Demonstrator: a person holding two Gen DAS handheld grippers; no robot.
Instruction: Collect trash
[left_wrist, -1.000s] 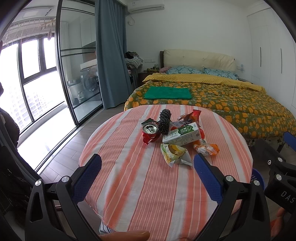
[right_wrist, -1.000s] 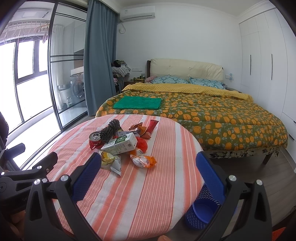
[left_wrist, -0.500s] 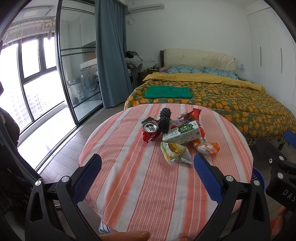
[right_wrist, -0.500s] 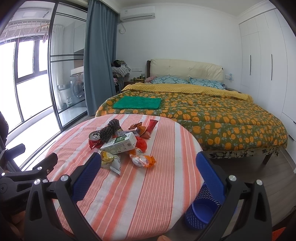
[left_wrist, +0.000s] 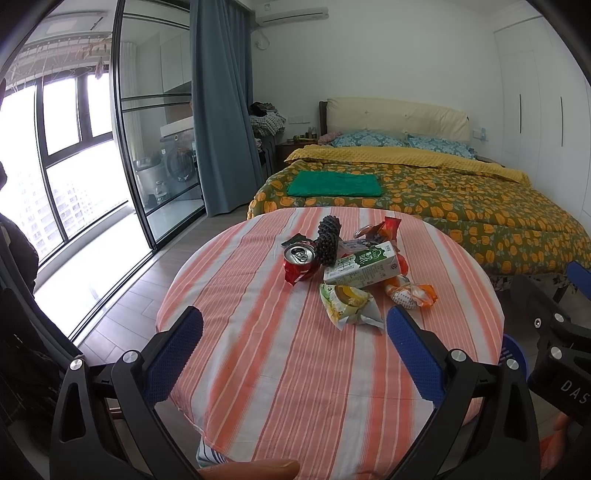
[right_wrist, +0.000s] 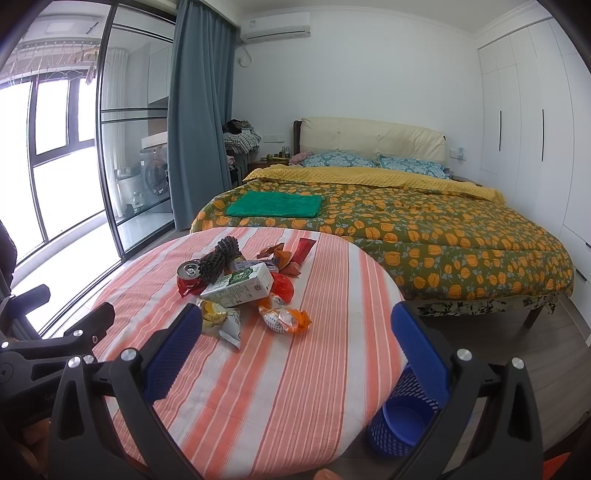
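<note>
A heap of trash lies on the round striped table (left_wrist: 280, 369): a crushed red can (left_wrist: 299, 258), a dark foam net (left_wrist: 328, 240), a green-and-white milk carton (left_wrist: 364, 266), a yellow-green wrapper (left_wrist: 349, 303), an orange-white wrapper (left_wrist: 410, 293) and red wrappers (left_wrist: 384, 229). The same heap shows in the right wrist view, with the carton (right_wrist: 240, 286) and can (right_wrist: 188, 275). My left gripper (left_wrist: 293, 349) is open and empty, short of the heap. My right gripper (right_wrist: 295, 349) is open and empty over the table's near right part.
A blue mesh bin (right_wrist: 406, 413) stands on the floor at the table's right edge. A bed (right_wrist: 406, 229) with a folded green towel (right_wrist: 275, 205) lies behind the table. Glass doors (left_wrist: 140, 147) and a curtain (left_wrist: 221, 110) are at the left.
Both grippers have barely moved; the views shift very slightly. Nothing on the table has moved.
</note>
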